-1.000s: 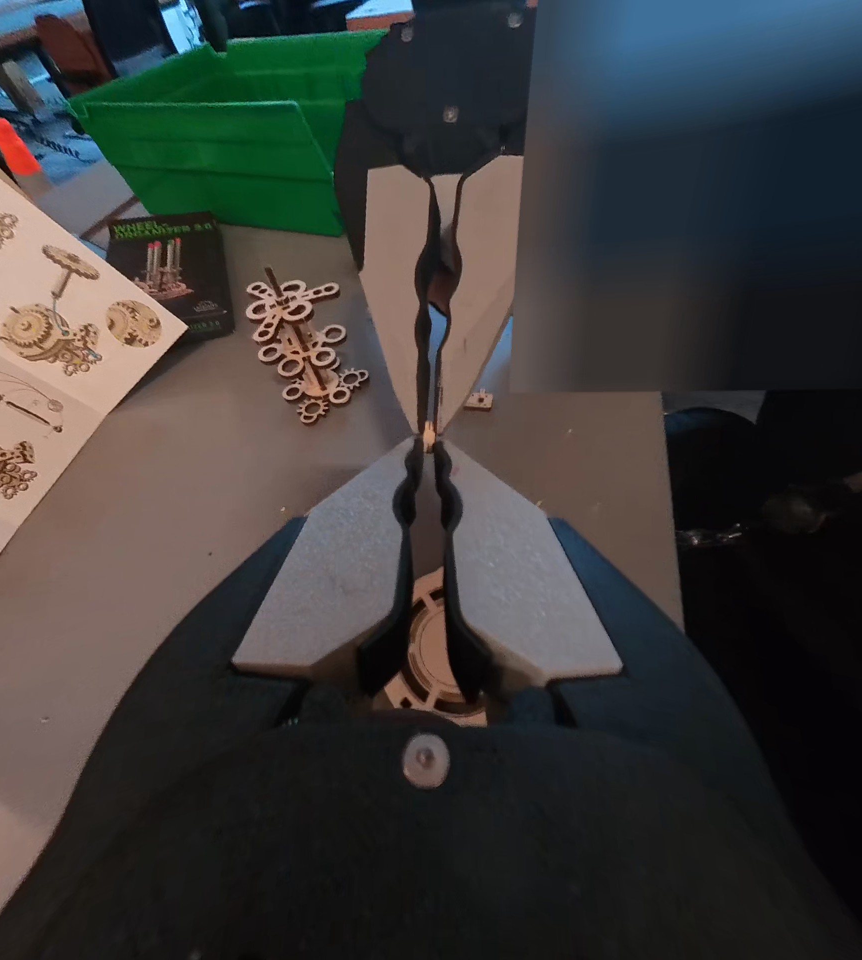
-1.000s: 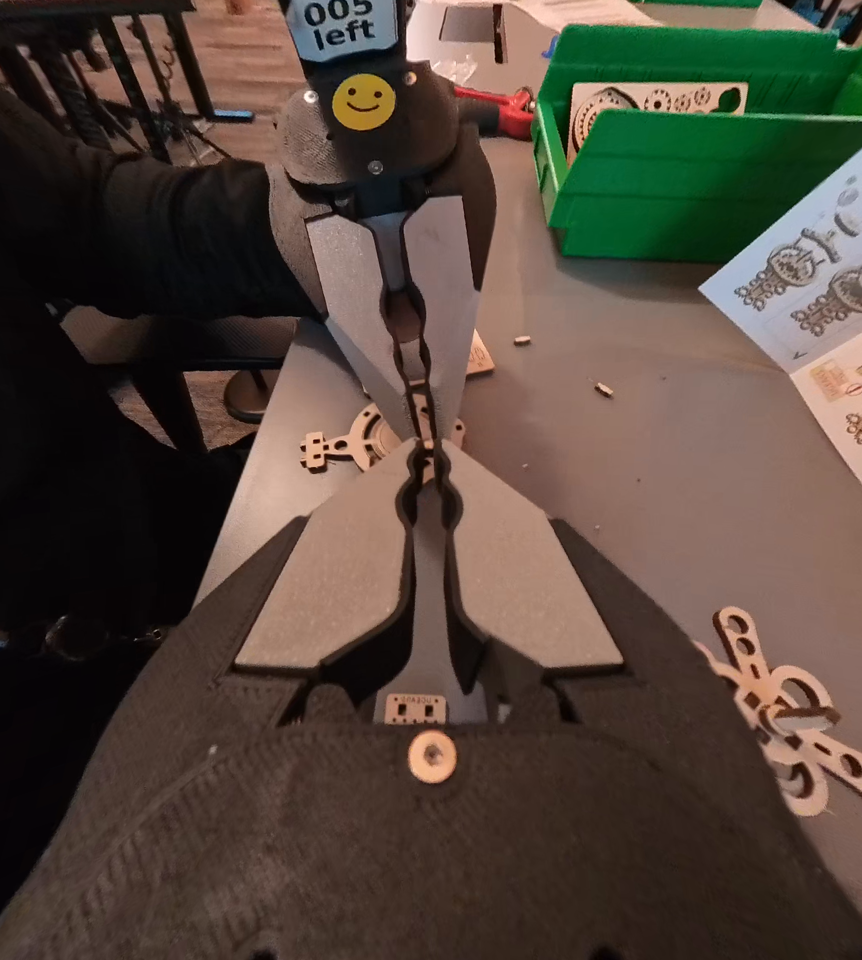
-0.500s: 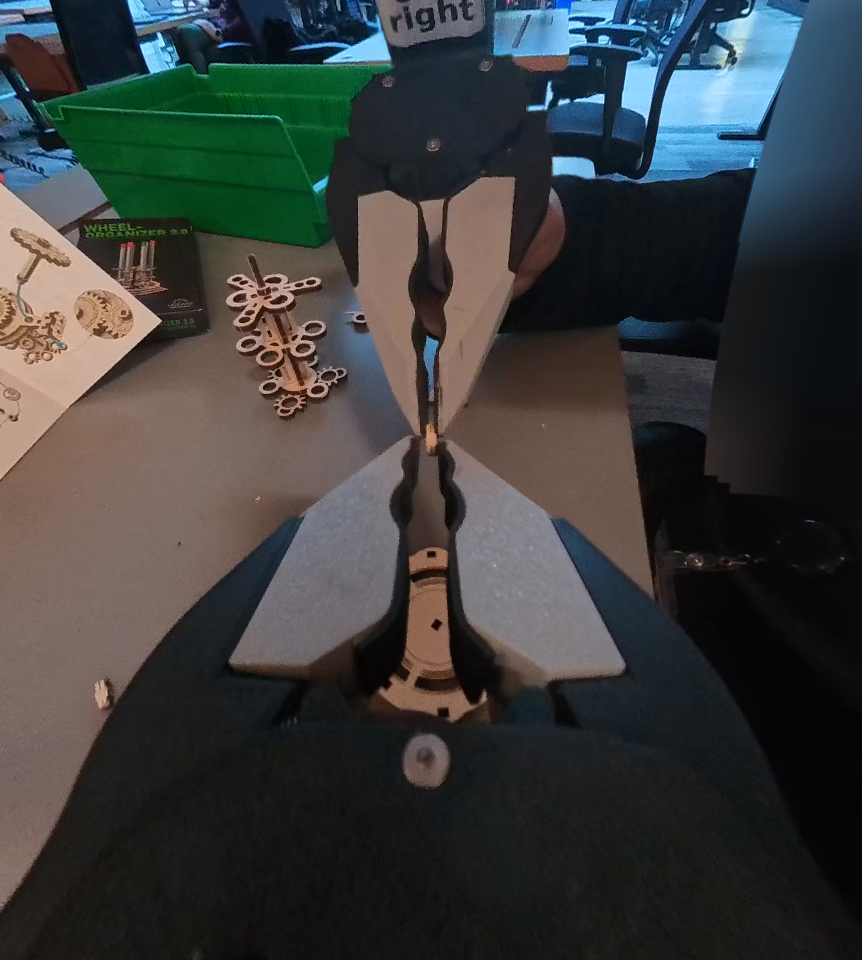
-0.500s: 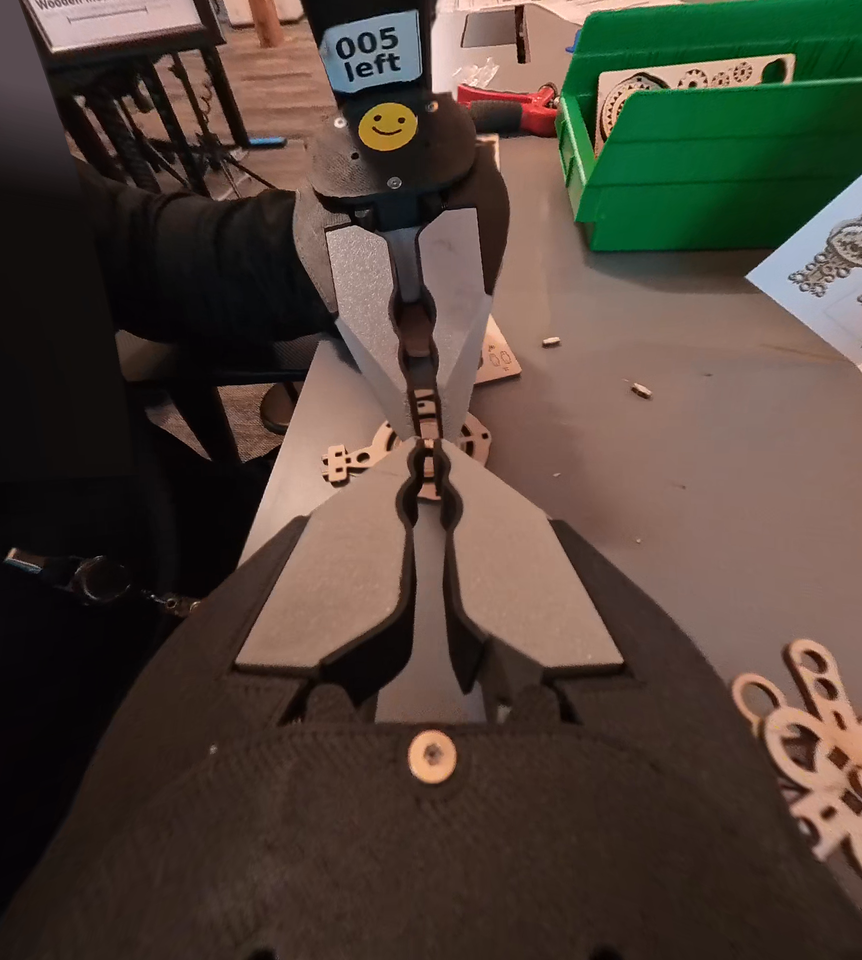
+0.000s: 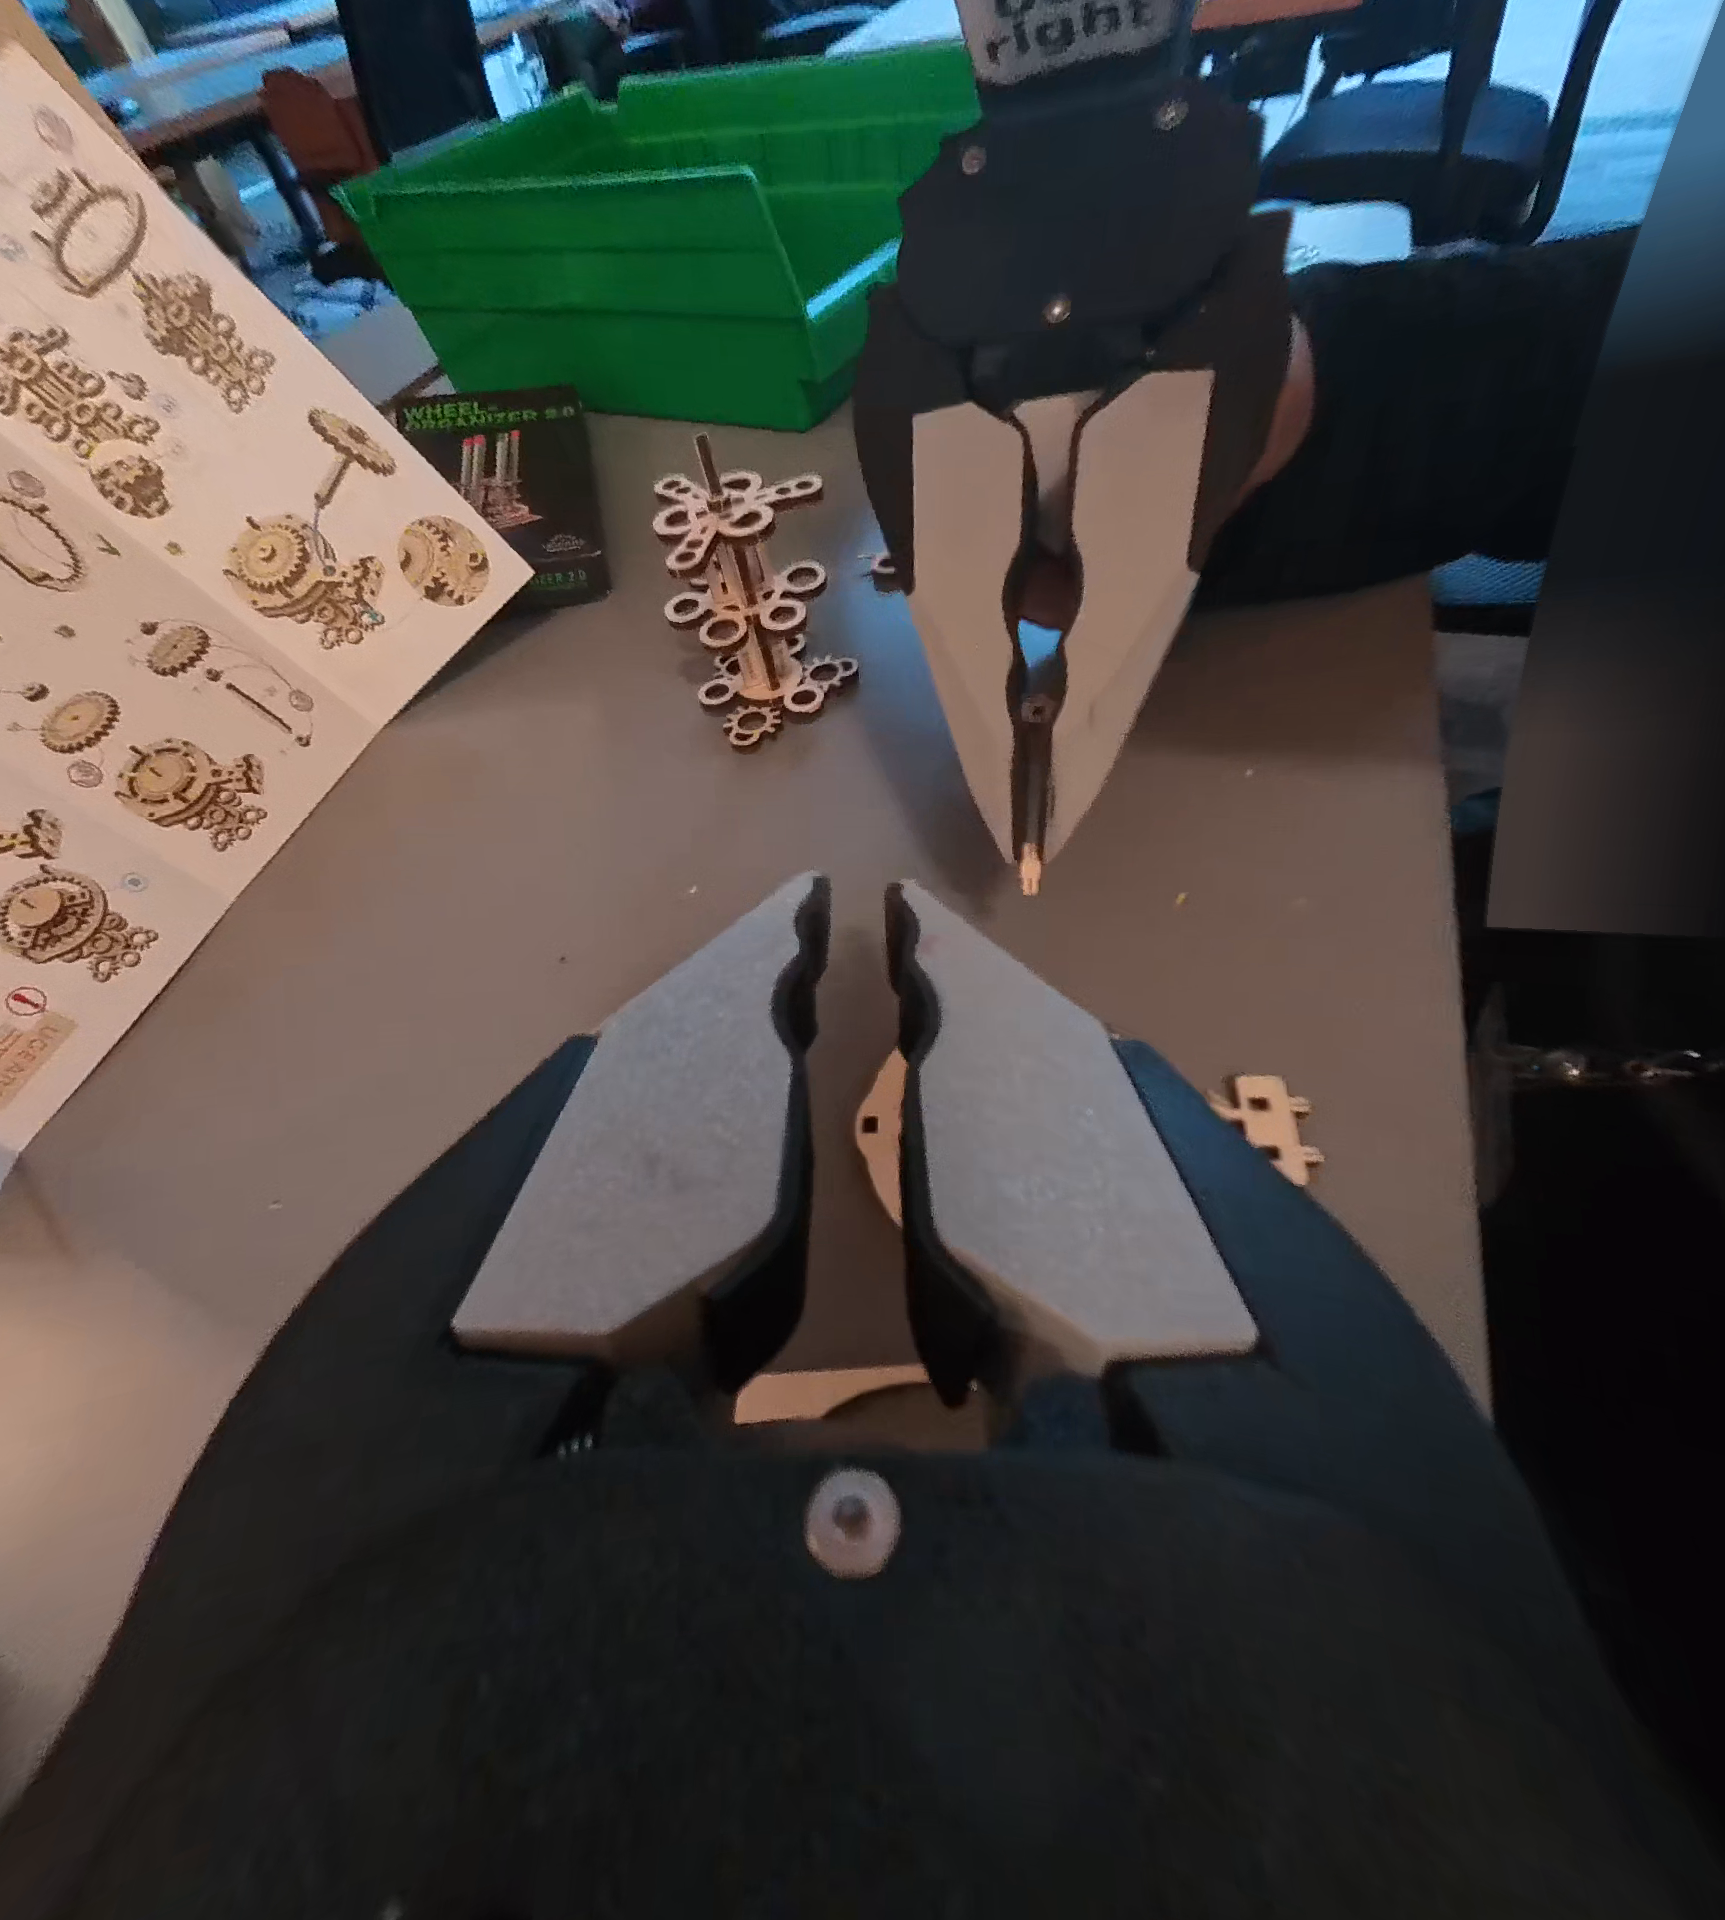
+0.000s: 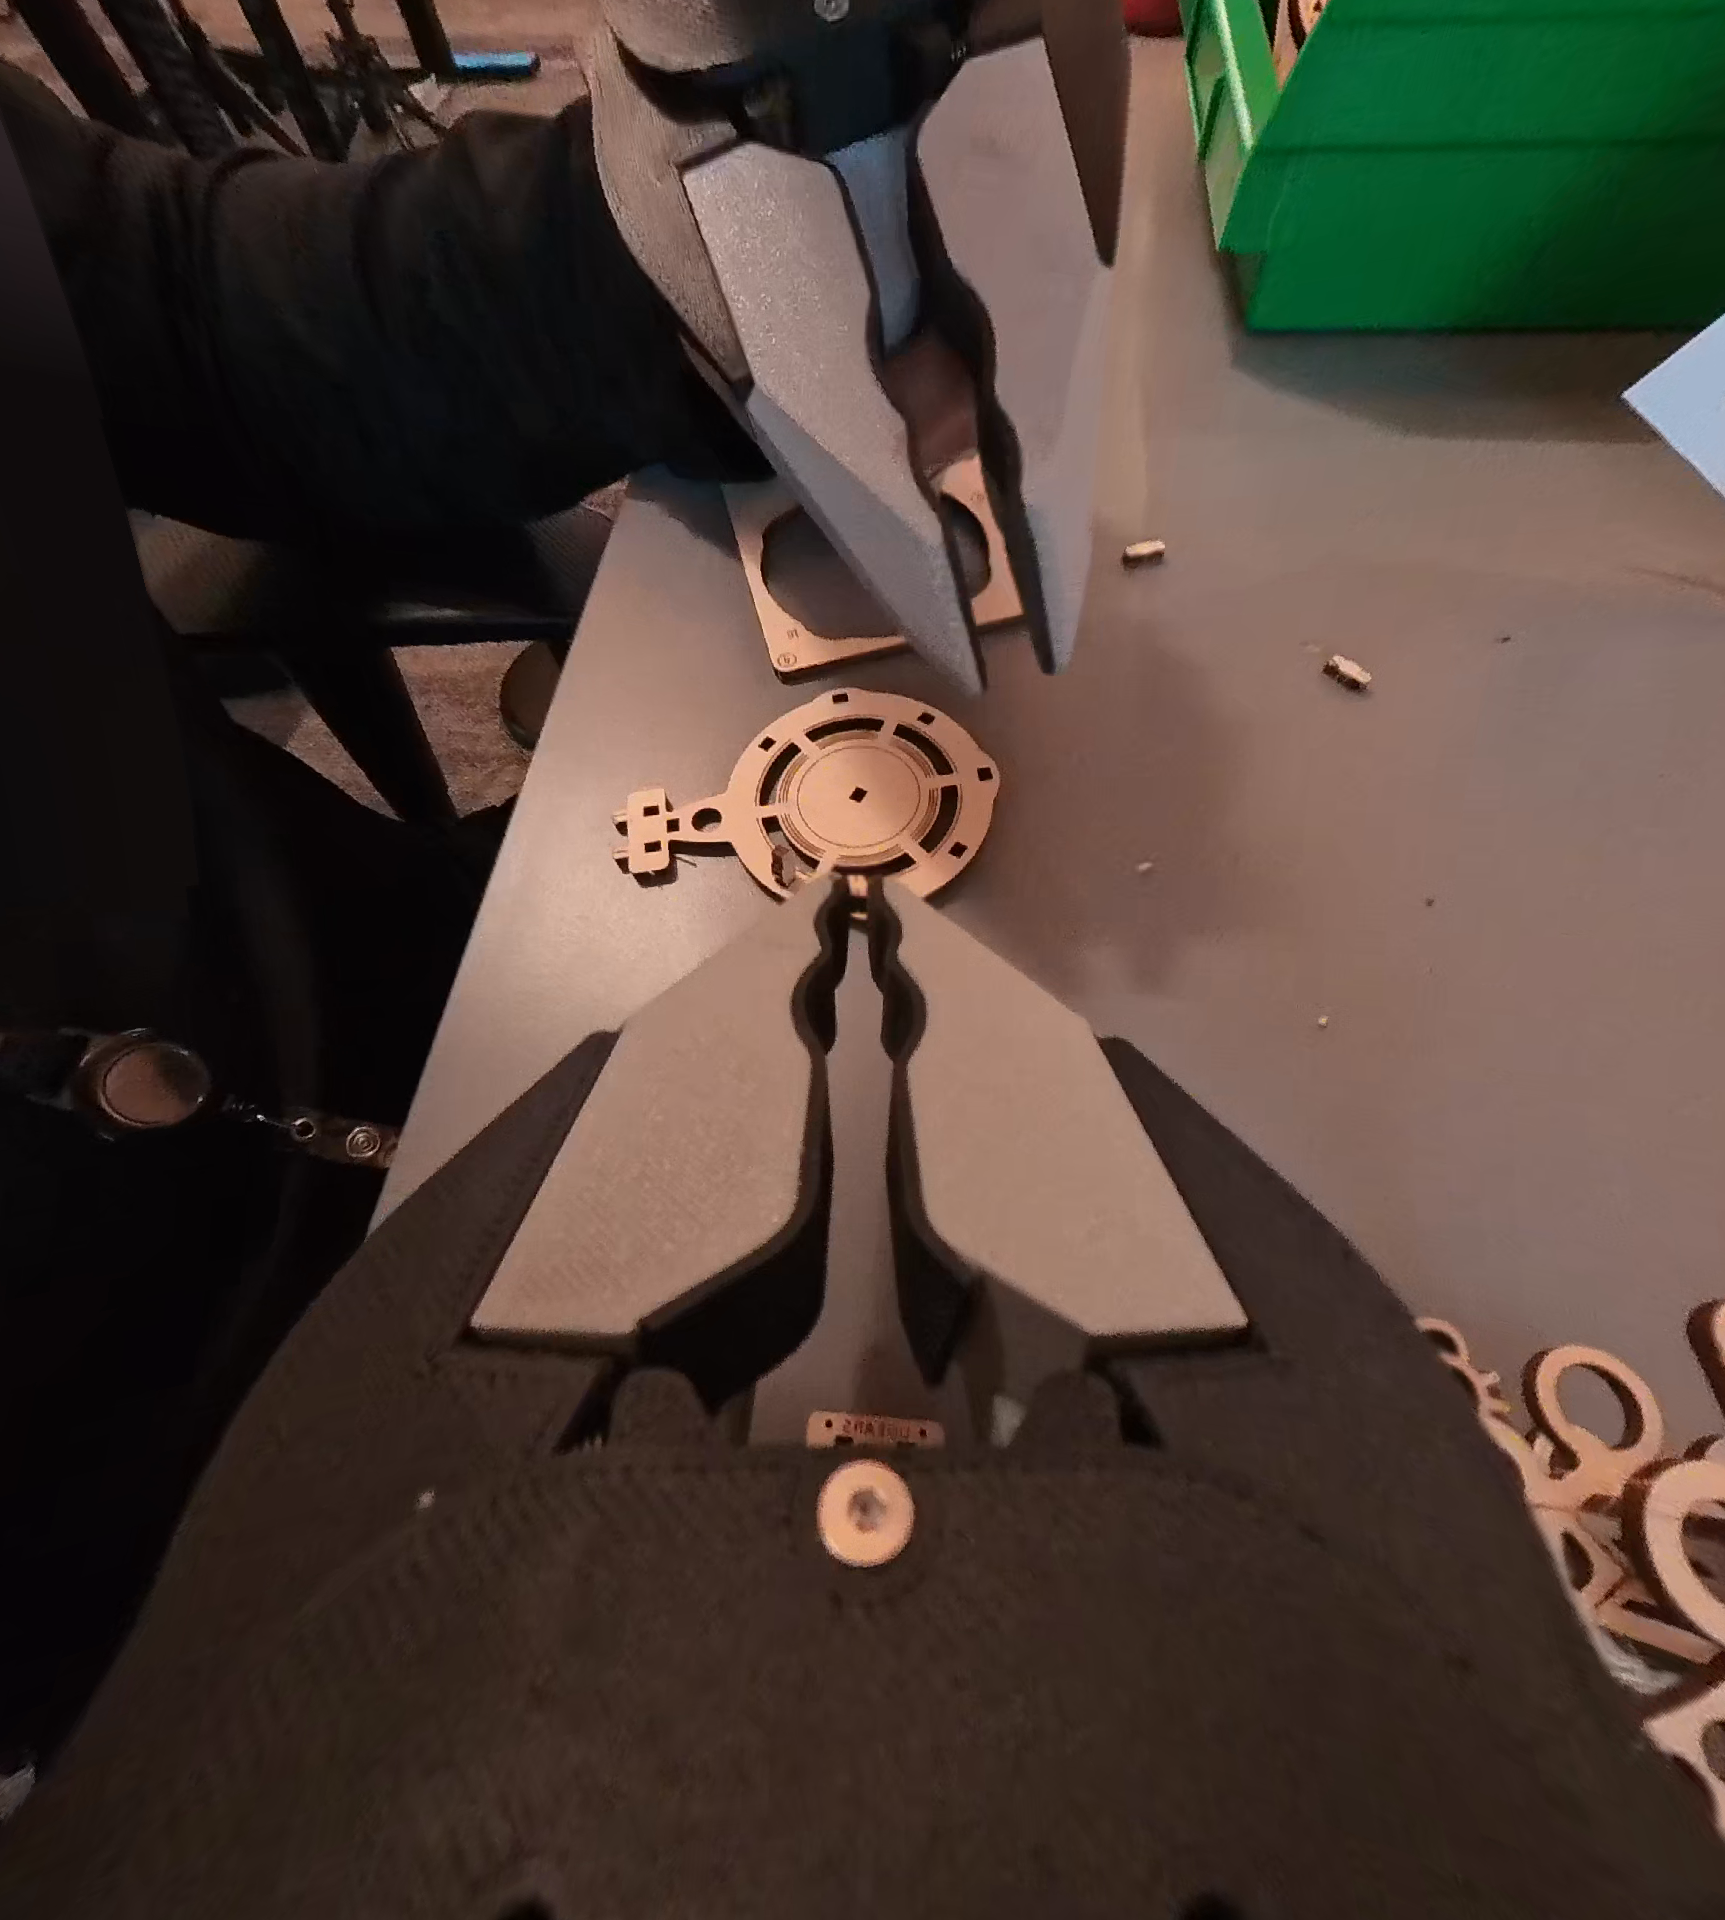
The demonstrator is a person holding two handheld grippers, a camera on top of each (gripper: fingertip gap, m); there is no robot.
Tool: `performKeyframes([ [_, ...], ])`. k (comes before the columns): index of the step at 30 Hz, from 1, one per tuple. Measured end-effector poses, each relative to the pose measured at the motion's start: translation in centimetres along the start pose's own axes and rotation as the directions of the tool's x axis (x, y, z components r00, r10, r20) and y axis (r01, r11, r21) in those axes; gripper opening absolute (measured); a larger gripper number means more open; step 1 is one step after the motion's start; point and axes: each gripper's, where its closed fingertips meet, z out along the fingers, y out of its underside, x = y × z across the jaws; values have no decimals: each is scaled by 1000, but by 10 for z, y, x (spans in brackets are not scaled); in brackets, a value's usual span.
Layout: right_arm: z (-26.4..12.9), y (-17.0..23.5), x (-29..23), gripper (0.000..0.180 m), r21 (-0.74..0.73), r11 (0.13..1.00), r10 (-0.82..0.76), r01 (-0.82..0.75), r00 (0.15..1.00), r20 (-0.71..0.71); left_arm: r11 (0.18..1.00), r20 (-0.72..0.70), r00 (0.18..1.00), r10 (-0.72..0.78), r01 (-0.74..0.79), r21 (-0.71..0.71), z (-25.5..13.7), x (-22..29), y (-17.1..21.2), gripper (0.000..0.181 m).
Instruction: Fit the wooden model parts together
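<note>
A round wooden disc part with a side tab lies flat on the grey table near its edge. In the left wrist view it shows partly under my left fingers. My left gripper is open and empty; in the right wrist view it hovers just beyond the disc. My right gripper is shut on a small wooden peg, whose tip is at the disc's near rim. In the left wrist view the right gripper points down with the peg sticking out.
A wooden ring assembly stands mid-table and shows at the lower right of the right wrist view. A green bin, a black box and an instruction sheet lie to the left. A cut-out wooden sheet and scraps lie by the disc. About 5 cm separates my left fingertips from my right.
My left gripper has opened and let go of the disc, which now lies flat on the table. The two grippers have drawn apart; the right one still holds the peg.
</note>
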Motion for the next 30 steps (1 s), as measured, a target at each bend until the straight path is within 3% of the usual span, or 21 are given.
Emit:
performKeyframes([
  [4,2,6,3,0,-24,999,33,-33,999,-1,999,83,996,34,-37,32,5,-9,-5,4],
  [12,7,9,0,0,-38,998,52,-51,998,29,994,83,991,100,-96,-58,14,-3,6,6],
  [22,-10,-21,-5,0,92,965,-234,244,966,-105,987,-27,987,157,-158,-33,12,18,5,8],
  [25,-16,-28,-6,0,78,923,-356,376,914,-194,981,-65,979,193,-194,-9,10,27,4,8],
  [30,-9,-21,-8,0,27,914,-394,405,900,-187,979,-69,977,202,-202,5,9,28,3,8],
])
